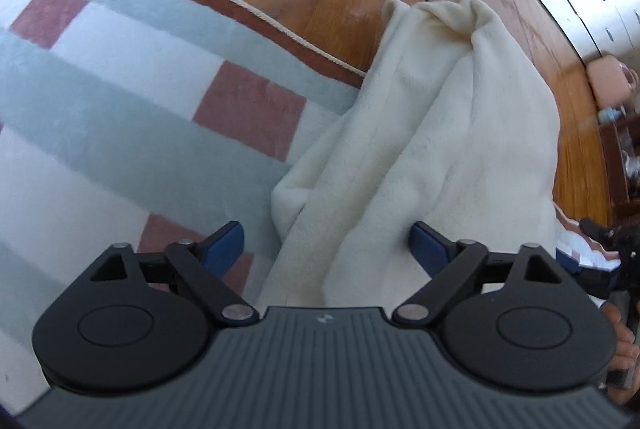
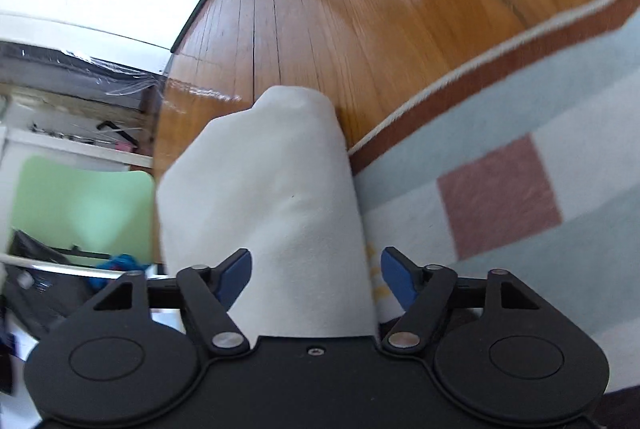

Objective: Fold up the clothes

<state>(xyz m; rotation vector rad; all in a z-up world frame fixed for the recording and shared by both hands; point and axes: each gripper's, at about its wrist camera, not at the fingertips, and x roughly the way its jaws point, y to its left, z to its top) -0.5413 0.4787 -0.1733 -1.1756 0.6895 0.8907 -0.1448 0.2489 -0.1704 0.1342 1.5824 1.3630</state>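
A cream fleece garment [image 1: 440, 149] lies in a long bunched fold, partly on the rug and partly on the wooden floor. My left gripper [image 1: 326, 247] hovers over its near end, open wide, with the cloth between and below the blue pads [image 1: 226, 245]; neither pad presses on it. In the right wrist view the same garment [image 2: 272, 197] shows as a smooth folded strip running away from me. My right gripper [image 2: 316, 279] stands open around its near end. Its left pad lies close against the cloth edge and its right pad is clear of it.
The rug [image 1: 120, 89] has pale blue, white and dusty pink blocks with a brown border [image 2: 500, 69]. Wooden floor [image 2: 360, 9] lies beyond. White cabinets [image 1: 592, 1] stand at the right, a green panel [image 2: 80, 205] and cluttered shelves at the left. A person's hand [image 1: 624, 341] shows at the edge.
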